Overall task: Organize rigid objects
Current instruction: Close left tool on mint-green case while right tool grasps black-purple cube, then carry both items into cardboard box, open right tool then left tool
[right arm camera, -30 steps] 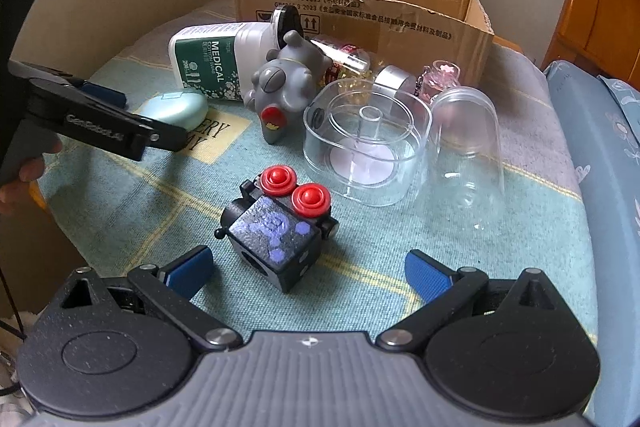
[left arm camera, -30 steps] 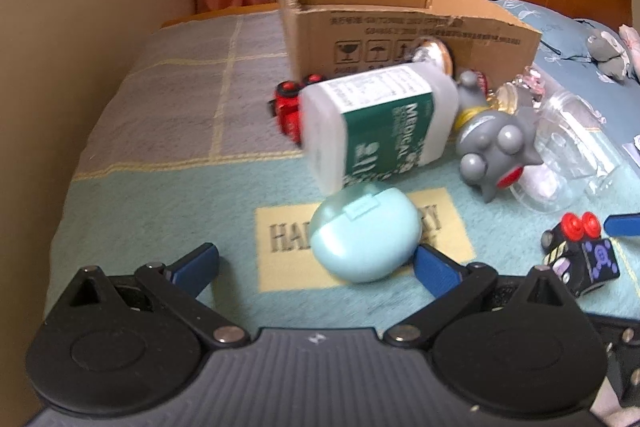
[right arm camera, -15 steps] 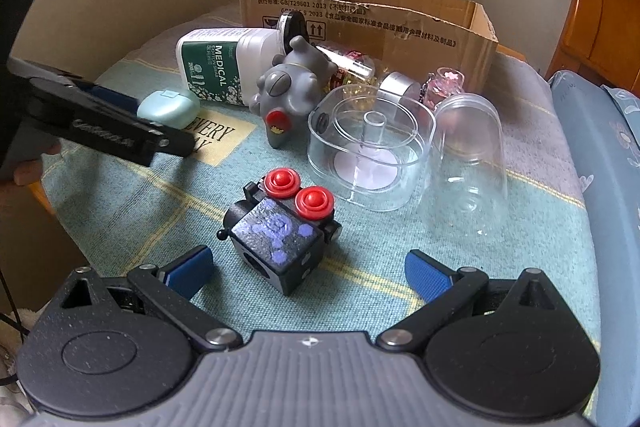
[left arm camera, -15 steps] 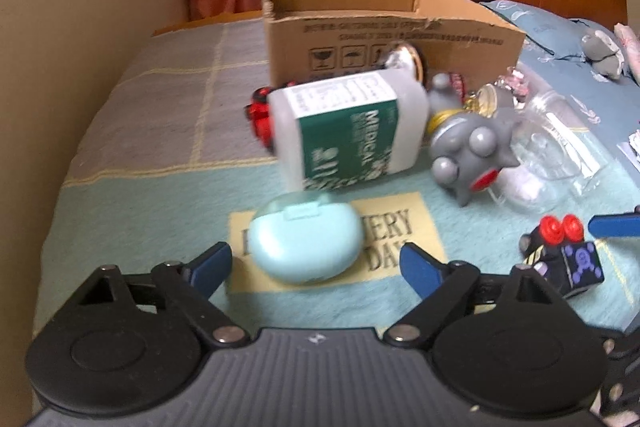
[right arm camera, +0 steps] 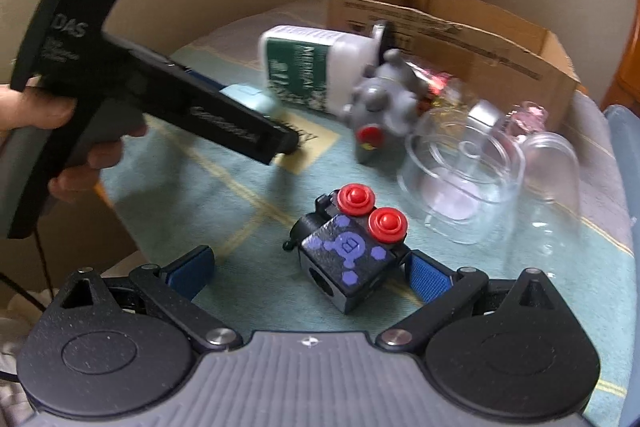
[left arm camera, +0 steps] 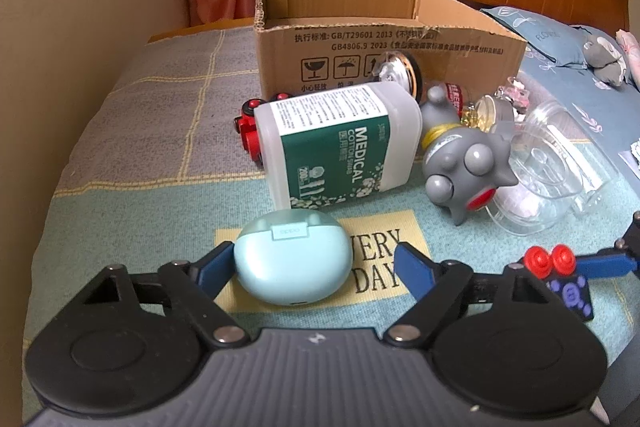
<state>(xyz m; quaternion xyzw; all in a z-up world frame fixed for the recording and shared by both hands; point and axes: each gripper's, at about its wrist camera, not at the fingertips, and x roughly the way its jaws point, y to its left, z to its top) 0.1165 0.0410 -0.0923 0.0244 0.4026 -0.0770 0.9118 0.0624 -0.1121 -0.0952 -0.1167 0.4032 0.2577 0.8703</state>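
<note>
left claw narrows around the mint case, right claw frames the cube

nearest the left wrist camera, the left gripper (left arm camera: 314, 265) has just been closing its jaws, and the mint earbud case (left arm camera: 293, 261) that lay ahead of the pads a second ago now sits between them. the left pad touches the case's side; the right pad stands just beside it with a gap, so the case is not clamped. its hinge tab reads "oppo". under it, the blanket (left arm camera: 128, 211) shows "very" and "day" on a yellow patch.

in the right wrist view, the right gripper (right arm camera: 308, 269) is open, and the black cube toy (right arm camera: 346, 261) with red buttons has come closer than before, its corner right by the right pad, the left pad well apart. a hand (right arm camera: 60, 143) holds the other gripper, printed "das".

farther back, the white bottle (left arm camera: 336, 151) lies on its side, labelled "medical cotton swab". the grey figure (left arm camera: 464, 163) lies beside it, touching the clear container (left arm camera: 552, 167). behind stands the cardboard box (left arm camera: 380, 43), stamped "gb/t29601 2013" and "gb4806.9 2023".
</note>
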